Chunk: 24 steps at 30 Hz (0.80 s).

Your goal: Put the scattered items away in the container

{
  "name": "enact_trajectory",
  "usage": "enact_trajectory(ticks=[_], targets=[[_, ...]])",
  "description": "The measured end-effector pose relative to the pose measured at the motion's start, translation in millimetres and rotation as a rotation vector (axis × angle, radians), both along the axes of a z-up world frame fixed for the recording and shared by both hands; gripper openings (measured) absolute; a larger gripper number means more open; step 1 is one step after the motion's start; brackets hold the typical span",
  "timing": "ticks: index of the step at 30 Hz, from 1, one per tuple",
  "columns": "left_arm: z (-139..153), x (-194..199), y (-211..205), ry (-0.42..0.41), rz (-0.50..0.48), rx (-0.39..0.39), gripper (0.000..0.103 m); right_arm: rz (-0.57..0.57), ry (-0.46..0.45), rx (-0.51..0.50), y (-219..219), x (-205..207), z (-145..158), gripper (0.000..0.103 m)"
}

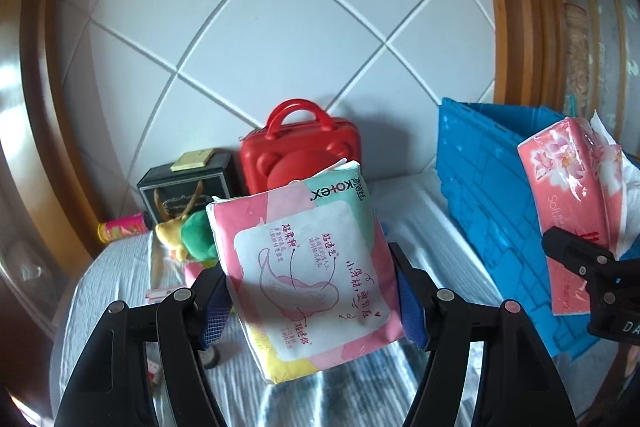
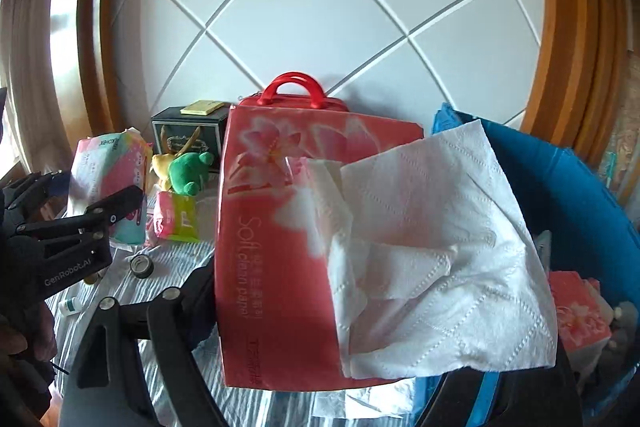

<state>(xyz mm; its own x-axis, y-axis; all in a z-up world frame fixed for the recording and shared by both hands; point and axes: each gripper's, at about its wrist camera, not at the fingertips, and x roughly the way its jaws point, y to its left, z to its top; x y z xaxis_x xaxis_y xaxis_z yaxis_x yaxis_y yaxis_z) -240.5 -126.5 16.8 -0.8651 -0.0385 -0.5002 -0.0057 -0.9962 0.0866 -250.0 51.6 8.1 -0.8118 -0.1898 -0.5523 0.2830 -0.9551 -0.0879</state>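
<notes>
While the left gripper [image 1: 312, 303] is clamping the pink pad pack [image 1: 304, 267] above the striped cloth [image 1: 120, 267], the right gripper [image 2: 320, 327] is gripping the red tissue pack [image 2: 272, 247] w/ a white tissue [image 2: 432, 247] hanging out, just left of the blue container [image 2: 580, 195]. Red case [image 1: 308, 151], black box [image 1: 188, 183] & green plush [image 1: 196, 235] are sitting well left of the container, by the tiled wall.

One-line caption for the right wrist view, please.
Right gripper holds a red tissue pack, loose tissue trailing, beside the blue container.
</notes>
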Motion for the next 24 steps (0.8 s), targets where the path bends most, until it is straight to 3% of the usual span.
enact_trajectory(ticks=[8, 14, 24], targets=[[28, 17, 64, 0.059, -0.18, 0.0, 0.069, -0.184, 0.066, 0.009, 50, 47, 28, 0.083], [45, 33, 116, 0.086, -0.26, -0.005, 0.069, -0.293, 0.104, -0.009, 95, 77, 44, 0.083], [70, 50, 234, 0.136, -0.298, 0.018, 0.069, -0.318, 0.156, 0.009, 187, 97, 61, 0.083]])
